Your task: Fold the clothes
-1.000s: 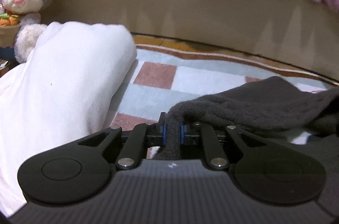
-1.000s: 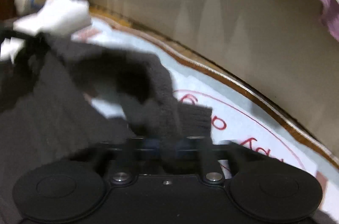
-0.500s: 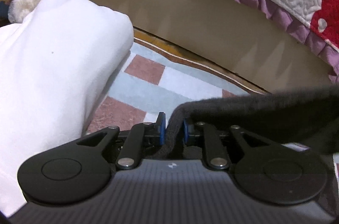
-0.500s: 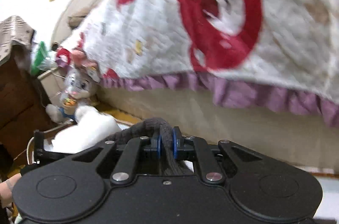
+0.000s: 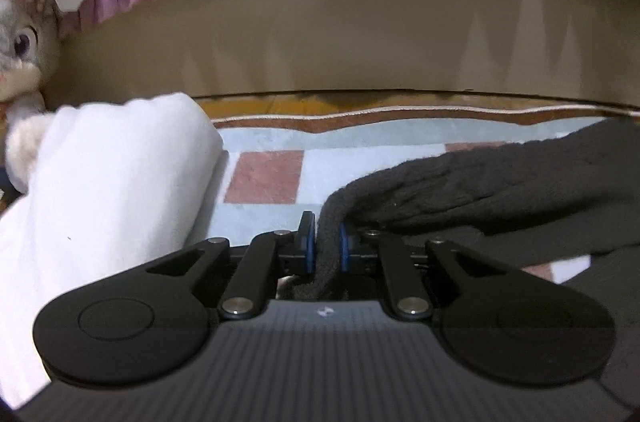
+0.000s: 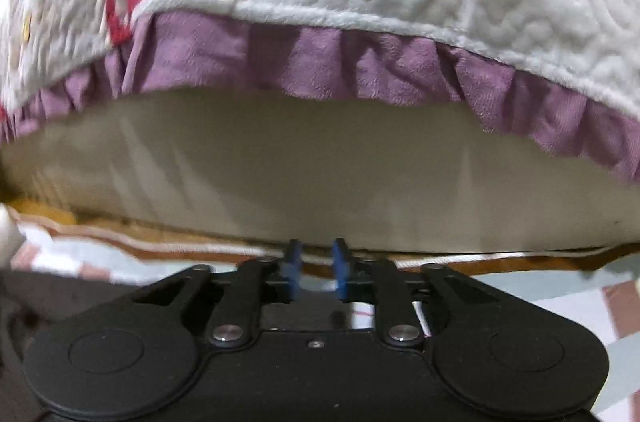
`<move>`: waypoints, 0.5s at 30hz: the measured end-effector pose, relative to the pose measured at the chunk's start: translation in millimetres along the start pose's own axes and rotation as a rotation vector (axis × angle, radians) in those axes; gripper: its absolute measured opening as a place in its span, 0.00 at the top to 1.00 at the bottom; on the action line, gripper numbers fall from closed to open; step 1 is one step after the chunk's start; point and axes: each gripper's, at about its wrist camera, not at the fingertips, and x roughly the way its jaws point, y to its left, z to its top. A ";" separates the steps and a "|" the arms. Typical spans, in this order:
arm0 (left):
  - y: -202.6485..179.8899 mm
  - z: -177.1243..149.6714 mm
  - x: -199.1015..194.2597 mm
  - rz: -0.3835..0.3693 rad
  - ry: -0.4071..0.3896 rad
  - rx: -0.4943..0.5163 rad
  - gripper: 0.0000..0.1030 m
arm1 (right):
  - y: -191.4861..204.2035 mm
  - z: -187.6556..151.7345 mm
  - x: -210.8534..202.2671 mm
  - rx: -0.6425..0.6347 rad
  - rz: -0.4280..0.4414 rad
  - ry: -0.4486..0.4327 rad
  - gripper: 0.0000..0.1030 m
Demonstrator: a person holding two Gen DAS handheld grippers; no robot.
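Observation:
A dark grey knitted garment lies on the checked rug, spreading right in the left wrist view. My left gripper is shut on its edge, which runs down between the blue pads. My right gripper is open and empty, low over the rug, facing the bed base. A dark patch of the garment shows at its lower left.
A folded white cloth lies left of the left gripper. A plush rabbit sits at the far left. A beige bed base with a white, red and purple quilt closes off the far side.
My right gripper has let go of the dark garment and opened, and its view has dropped toward the rug. My left gripper has lowered, and the garment has settled onto the rug.

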 end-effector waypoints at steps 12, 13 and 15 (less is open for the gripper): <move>73.1 -35.8 -34.3 -0.192 -0.071 -0.332 0.45 | 84.3 -15.9 9.4 -0.089 0.497 0.134 0.54; 74.6 -38.9 -30.0 -0.223 -0.034 -0.338 0.42 | 99.5 -20.8 8.9 -0.141 0.540 0.152 0.51; 70.8 -46.1 -18.7 -0.258 0.041 -0.331 0.41 | 126.3 -30.0 11.2 -0.227 0.585 0.186 0.44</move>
